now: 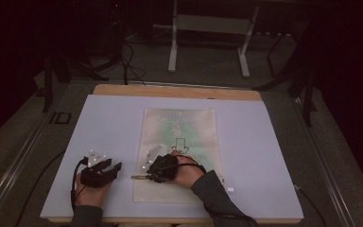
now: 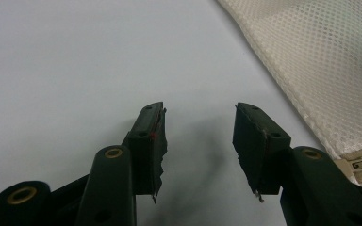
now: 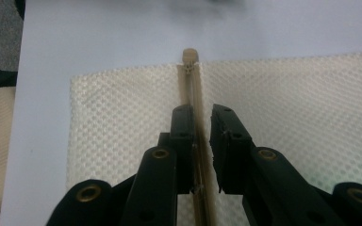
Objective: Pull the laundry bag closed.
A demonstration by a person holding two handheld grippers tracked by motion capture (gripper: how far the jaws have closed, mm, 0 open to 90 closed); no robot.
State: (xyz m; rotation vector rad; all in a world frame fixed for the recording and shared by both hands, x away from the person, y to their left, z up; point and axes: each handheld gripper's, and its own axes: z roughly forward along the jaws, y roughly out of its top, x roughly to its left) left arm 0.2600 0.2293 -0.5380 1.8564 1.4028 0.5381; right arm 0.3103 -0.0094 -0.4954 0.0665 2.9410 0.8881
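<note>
At the near edge of the table [image 1: 264,142], the left gripper [image 2: 199,141] rests with jaws spread and empty. Beyond it, the right gripper [image 3: 202,141] has its jaws nearly closed astride the zipper [image 3: 194,94] of the flat mesh bag [image 1: 179,142], the slider untouched at the far end; the zip work looks barely begun.

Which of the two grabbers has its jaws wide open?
The left gripper, resting on bare table. The right gripper's jaws are almost shut around the mesh bag's zipper.

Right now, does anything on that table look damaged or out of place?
The black pads on the left gripper look frayed, with ragged bottom corners. Otherwise nothing stands out: the mesh bag lies flat and square on the mat, its zipper straight.
</note>
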